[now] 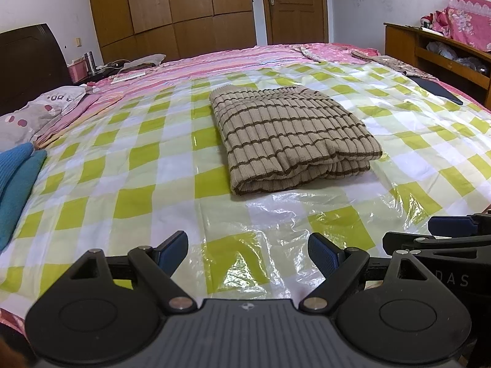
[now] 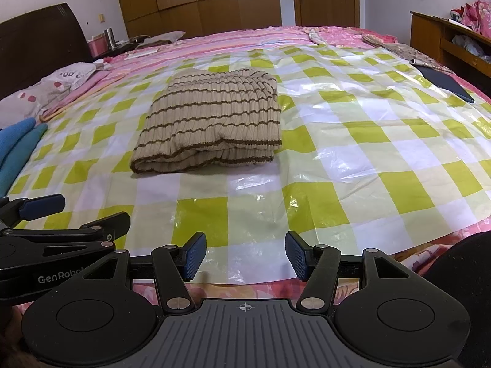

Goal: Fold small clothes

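The striped sweater (image 1: 291, 135) lies in the middle of the frame in the left wrist view, and left of the middle in the right wrist view. It is already folded into a thick rectangle, so I judge the folding of this piece is finished. It rests on a green and white checked plastic sheet (image 1: 129, 184), probably spread over the bed (image 1: 233, 58) to give a smooth, clean place for folding.

Both tools hang near the lower edge of the frames, well apart from the sweater, which suggests a pause after the fold. The left gripper (image 1: 248, 250) has its jaws spread wide with nothing between them. The right gripper (image 2: 245, 256) has its jaws spread too, a little less wide, also with nothing in them.

Counting: one folded sweater, two grippers, one plastic sheet. At the left edge of the frame lies blue cloth (image 1: 15, 184), perhaps the next piece; I cannot tell if it is one garment or two. At the right edge lies one dark flat thing (image 1: 435, 89). One pillow (image 1: 36, 113) is at the left
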The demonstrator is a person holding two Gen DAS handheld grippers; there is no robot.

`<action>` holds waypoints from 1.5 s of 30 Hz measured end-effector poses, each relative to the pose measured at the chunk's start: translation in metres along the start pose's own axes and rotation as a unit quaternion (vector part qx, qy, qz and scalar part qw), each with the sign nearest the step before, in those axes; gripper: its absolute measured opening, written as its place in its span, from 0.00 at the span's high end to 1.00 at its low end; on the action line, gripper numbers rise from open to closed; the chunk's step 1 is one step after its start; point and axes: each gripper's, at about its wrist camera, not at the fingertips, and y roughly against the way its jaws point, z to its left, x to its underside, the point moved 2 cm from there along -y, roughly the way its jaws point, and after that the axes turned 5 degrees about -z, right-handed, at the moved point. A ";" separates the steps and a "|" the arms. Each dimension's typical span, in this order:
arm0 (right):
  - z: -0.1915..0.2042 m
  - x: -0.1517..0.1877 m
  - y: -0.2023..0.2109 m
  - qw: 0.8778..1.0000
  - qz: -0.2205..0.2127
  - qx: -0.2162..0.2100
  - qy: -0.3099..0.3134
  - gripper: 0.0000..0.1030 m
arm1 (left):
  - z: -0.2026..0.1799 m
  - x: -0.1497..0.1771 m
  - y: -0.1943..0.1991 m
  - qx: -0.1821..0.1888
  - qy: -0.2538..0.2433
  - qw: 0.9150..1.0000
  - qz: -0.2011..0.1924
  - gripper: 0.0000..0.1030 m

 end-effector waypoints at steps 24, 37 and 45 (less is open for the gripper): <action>0.000 0.003 0.000 1.000 -0.001 0.005 0.004 0.44 | -0.001 0.003 0.000 -0.008 0.003 1.000 -0.001 0.12; 0.000 0.003 0.000 1.000 -0.001 0.004 0.001 0.44 | -0.003 0.001 0.000 -0.016 0.004 1.000 0.002 0.12; -0.001 0.003 0.000 1.000 -0.001 0.004 0.001 0.44 | -0.004 0.002 0.000 -0.016 0.007 1.000 0.001 0.12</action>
